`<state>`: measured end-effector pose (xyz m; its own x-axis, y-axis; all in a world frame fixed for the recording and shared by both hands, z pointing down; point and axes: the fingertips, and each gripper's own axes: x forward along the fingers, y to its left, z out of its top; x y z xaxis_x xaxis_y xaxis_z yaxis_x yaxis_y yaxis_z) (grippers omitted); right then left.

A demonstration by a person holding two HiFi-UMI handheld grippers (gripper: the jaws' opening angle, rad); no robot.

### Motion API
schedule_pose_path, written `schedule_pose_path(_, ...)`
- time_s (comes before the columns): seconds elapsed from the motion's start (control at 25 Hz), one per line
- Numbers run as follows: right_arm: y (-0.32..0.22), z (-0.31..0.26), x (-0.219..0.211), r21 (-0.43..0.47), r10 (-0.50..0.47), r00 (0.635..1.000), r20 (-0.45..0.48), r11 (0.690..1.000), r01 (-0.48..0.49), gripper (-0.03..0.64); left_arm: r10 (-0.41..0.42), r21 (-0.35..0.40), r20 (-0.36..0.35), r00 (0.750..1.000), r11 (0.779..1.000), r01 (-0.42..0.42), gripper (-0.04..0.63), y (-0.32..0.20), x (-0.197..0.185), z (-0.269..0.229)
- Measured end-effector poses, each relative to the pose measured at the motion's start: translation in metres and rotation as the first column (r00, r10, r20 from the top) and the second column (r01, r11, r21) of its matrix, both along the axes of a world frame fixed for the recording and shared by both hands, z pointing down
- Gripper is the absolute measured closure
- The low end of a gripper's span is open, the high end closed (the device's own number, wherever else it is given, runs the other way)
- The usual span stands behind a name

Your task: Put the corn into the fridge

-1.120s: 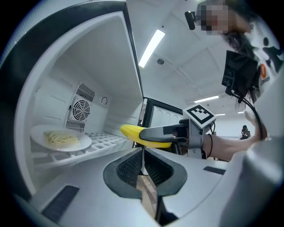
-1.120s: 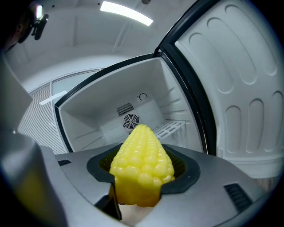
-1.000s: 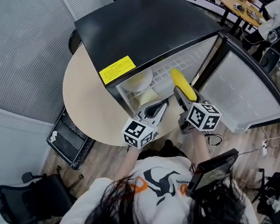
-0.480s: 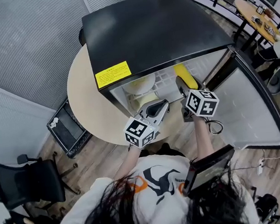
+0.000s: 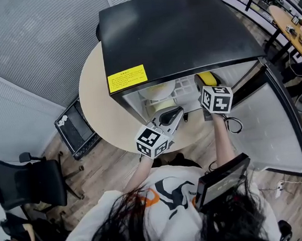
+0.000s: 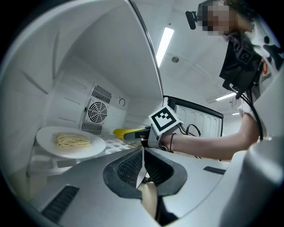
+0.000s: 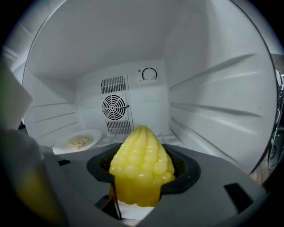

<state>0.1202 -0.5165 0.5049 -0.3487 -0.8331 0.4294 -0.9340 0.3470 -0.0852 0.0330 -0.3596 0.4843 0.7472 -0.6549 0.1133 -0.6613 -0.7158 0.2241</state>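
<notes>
The yellow corn (image 7: 141, 150) sits between the jaws of my right gripper (image 7: 142, 177), which is shut on it with the tip pointing into the open fridge (image 5: 174, 31). In the head view the corn (image 5: 207, 78) and right gripper (image 5: 206, 86) are just under the fridge's black top, over the white wire shelf. The left gripper view shows the corn (image 6: 126, 132) above that shelf. My left gripper (image 6: 143, 162) is shut with nothing in it and hangs at the fridge's front opening (image 5: 174, 112), left of the right hand.
A white plate of noodles (image 6: 71, 142) rests on the shelf at the left (image 7: 79, 141). The fan grille (image 7: 114, 106) marks the back wall. The fridge door (image 5: 277, 127) stands open at the right. The fridge sits on a round beige table (image 5: 93, 91).
My right gripper has carried the corn forward, from the fridge's front edge in under its top. The left gripper has stayed near the opening.
</notes>
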Motion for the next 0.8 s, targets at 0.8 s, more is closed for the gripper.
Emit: schedule_pose_path(0.8, 0.006, 0.004, -0.009, 0.048, 0.0, 0.988, -0.157, 0.999, 0.008, 0.322, 0.021, -0.006, 0.005, 1.0, 1.0, -0.021, 0.583, 0.008, -0.004, 0.002)
